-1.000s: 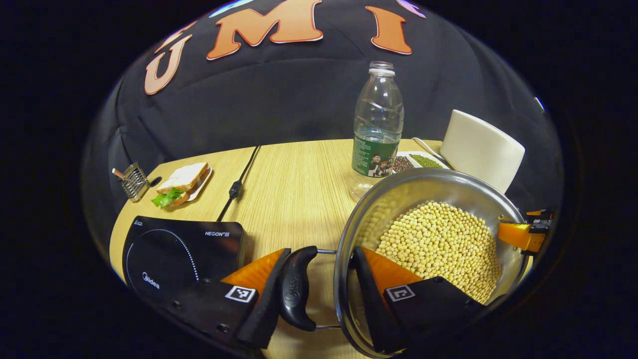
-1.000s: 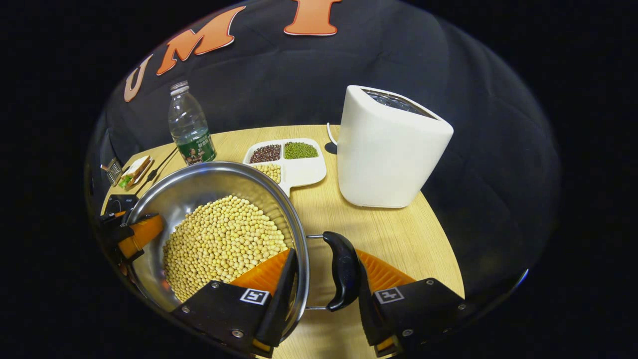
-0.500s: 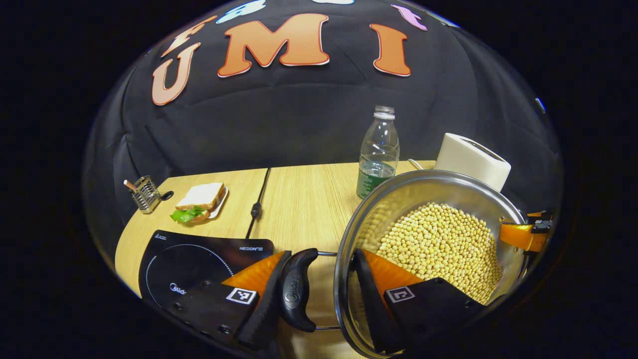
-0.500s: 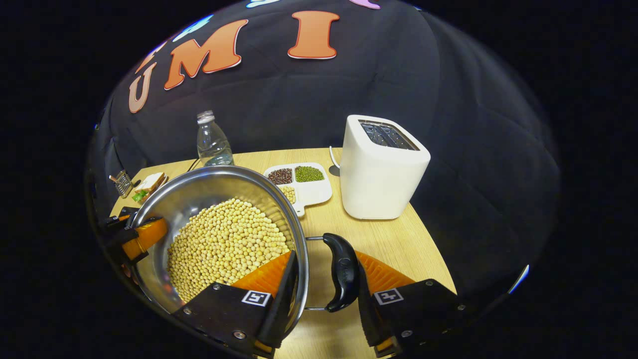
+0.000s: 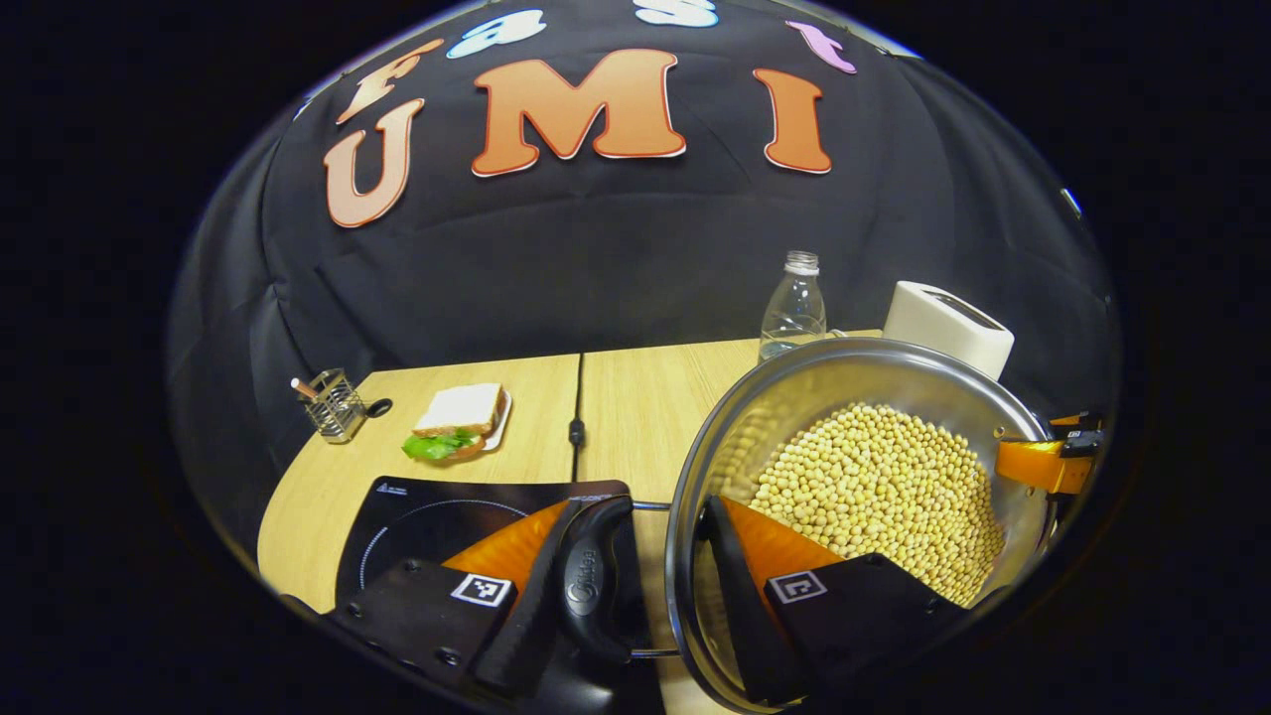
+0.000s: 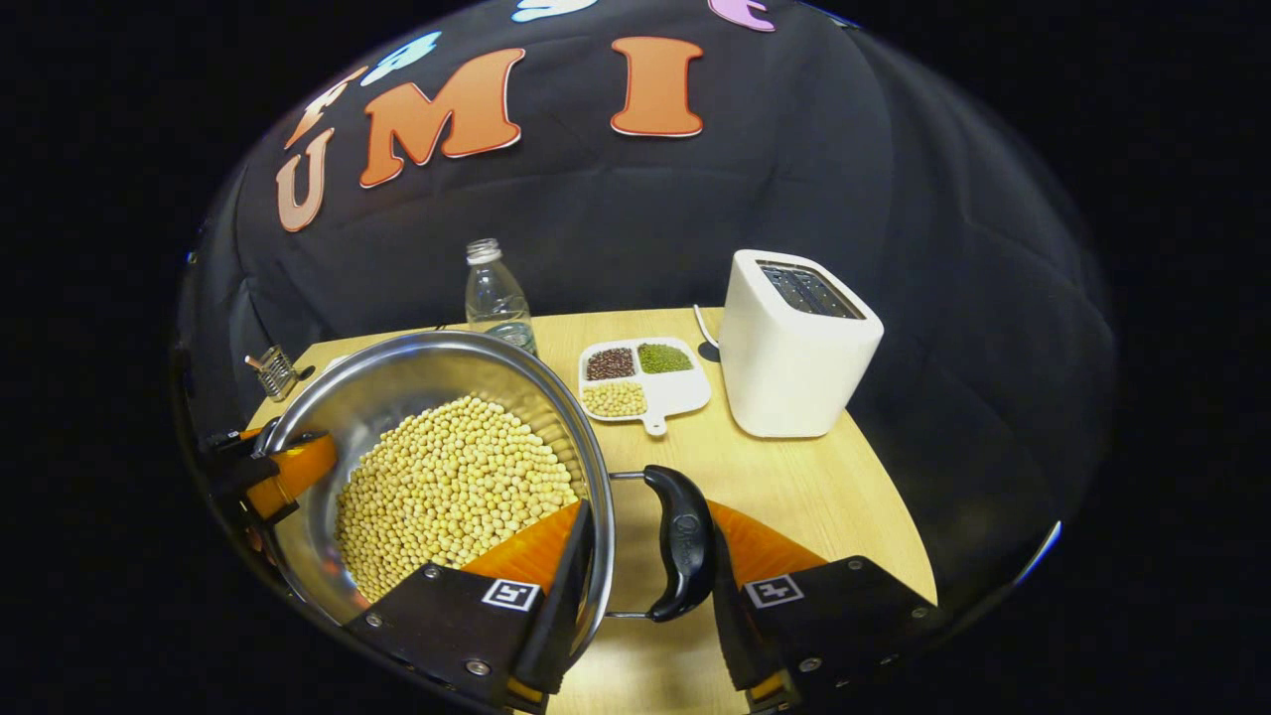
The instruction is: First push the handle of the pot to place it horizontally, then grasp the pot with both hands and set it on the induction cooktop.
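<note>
A steel pot [image 5: 755, 397] full of yellow soybeans [image 5: 874, 487] hangs above the wooden table, held from both sides. My left gripper [image 5: 635, 591] is shut on the pot's left black handle [image 5: 588, 586], one finger outside the handle and one inside the pot wall. My right gripper [image 6: 643, 586] clamps the right black handle [image 6: 680, 541] and the pot [image 6: 397, 367] wall the same way. The black induction cooktop [image 5: 437, 511] lies on the table just under and left of the left handle. Across the pot, each view shows the other gripper [image 5: 1043, 462] [image 6: 268, 477].
A sandwich on a plate [image 5: 457, 422], a wire holder [image 5: 333, 405] and a black cable [image 5: 576, 427] lie behind the cooktop. A plastic bottle [image 6: 494, 298], a divided tray of beans [image 6: 645, 382] and a white toaster [image 6: 799, 348] stand at the back right.
Both grippers have risen with the pot and carried it left. The table objects look smaller and farther, and the cooktop now lies closer under the left handle.
</note>
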`<action>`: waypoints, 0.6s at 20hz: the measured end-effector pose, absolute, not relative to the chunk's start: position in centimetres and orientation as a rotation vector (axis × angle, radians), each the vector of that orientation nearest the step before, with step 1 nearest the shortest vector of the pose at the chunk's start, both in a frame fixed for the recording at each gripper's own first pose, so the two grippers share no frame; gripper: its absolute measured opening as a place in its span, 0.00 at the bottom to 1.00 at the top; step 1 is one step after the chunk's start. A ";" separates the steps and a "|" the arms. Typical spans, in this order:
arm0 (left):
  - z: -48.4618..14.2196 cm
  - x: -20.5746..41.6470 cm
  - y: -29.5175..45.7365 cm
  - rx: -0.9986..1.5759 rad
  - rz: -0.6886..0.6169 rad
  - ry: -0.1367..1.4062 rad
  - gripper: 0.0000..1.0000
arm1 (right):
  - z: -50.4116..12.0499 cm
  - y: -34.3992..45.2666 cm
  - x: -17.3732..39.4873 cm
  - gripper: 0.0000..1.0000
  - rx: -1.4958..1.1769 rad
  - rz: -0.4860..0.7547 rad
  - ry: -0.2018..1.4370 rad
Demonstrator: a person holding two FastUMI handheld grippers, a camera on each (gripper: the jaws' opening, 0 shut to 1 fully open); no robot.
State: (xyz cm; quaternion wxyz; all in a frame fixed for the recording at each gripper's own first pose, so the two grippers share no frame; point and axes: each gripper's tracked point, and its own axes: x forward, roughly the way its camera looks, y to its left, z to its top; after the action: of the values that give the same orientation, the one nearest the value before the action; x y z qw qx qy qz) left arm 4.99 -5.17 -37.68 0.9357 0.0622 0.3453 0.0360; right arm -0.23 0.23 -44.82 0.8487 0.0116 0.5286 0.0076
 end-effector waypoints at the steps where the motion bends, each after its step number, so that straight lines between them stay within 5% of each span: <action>1: -37.3 4.8 -4.5 0.125 0.079 0.701 0.79 | -44.9 0.3 0.0 0.61 0.024 0.021 1.110; 12: -35.6 2.2 2.6 0.125 0.152 0.680 0.79 | -47.6 1.9 0.9 0.60 0.023 0.103 1.121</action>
State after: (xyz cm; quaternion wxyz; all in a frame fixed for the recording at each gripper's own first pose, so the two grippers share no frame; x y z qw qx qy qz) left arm 2.17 2.63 -35.61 0.9380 0.0614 0.3330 0.0744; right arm 0.95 1.86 -47.61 0.8458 0.0110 0.5312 0.0489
